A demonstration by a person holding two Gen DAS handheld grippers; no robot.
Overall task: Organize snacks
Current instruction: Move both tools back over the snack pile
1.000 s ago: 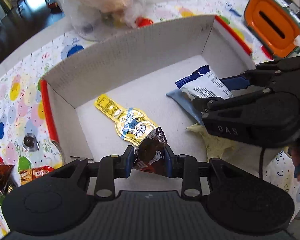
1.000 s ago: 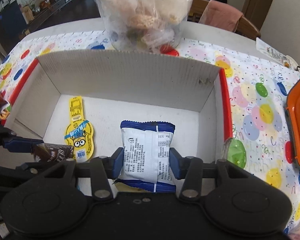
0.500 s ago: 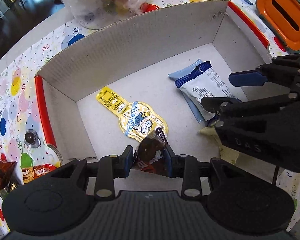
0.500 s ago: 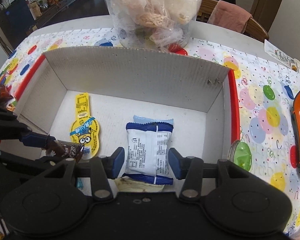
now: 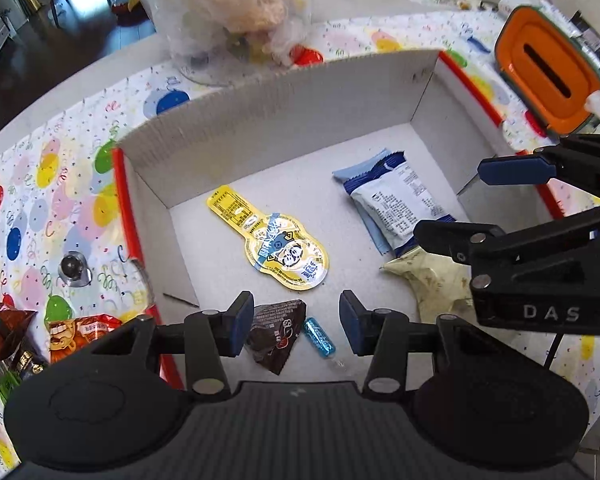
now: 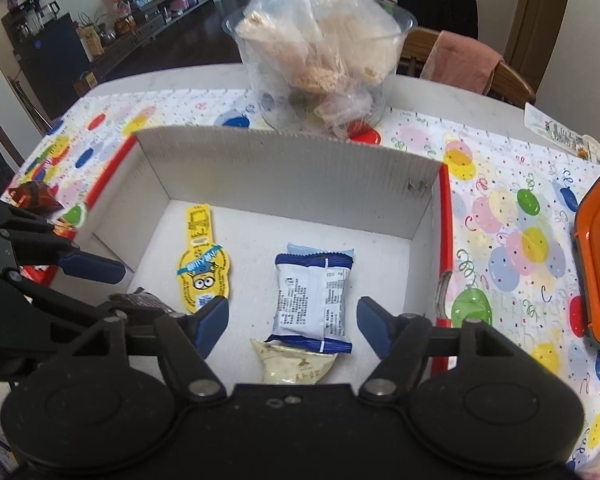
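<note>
Both tongs just spreading, nothing pinched. Left tongs (image 5: 296,328): brown packet (image 5: 276,334) lies loose between pads on box (image 5: 284,92) floor. Right tongs (image 6: 292,326): white-blue packet (image 6: 312,300) released mid-box, long axis toward far wall. Remaining snacks (image 5: 80,334) on counter left of box, left hand nearer.

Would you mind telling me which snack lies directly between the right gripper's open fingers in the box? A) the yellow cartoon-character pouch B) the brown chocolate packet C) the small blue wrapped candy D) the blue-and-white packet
D: in the right wrist view the blue-and-white packet lies flat on the cardboard box floor between the right gripper's spread fingers, neither pad pressing on it.
</note>
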